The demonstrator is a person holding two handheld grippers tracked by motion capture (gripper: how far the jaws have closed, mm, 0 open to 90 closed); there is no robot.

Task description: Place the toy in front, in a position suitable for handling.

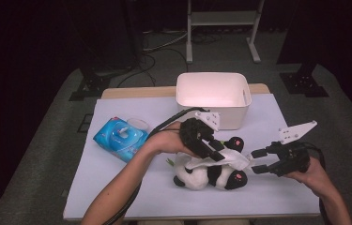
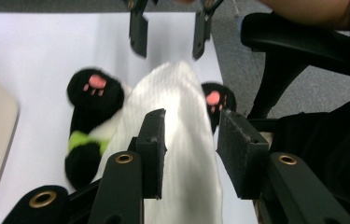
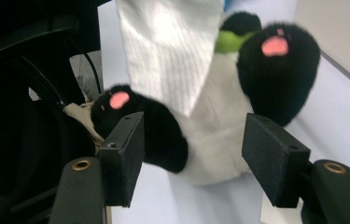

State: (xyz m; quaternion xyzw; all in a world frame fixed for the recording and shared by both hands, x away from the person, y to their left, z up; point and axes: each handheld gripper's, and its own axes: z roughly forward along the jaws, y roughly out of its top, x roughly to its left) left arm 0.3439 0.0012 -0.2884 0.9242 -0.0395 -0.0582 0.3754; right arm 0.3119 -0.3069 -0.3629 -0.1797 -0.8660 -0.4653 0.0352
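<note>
The soft black-and-white panda toy (image 1: 210, 174) lies on the table in front of the white plastic box (image 1: 213, 96), with a white wipe (image 2: 172, 140) draped loosely between the left gripper's (image 2: 189, 140) parted jaws, while the right gripper (image 1: 257, 161) waits open beside the panda's feet.

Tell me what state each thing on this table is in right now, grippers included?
Panda plush toy: lying on the table, paws toward the right gripper.
White tissue: draped over the panda, between the left gripper's jaws.
Left gripper: open, pads not pressing the tissue.
Right gripper: open, empty, beside the panda.
White bin: upright, looks empty.
Blue wipes pack: lying flat, lid flipped open.
</note>
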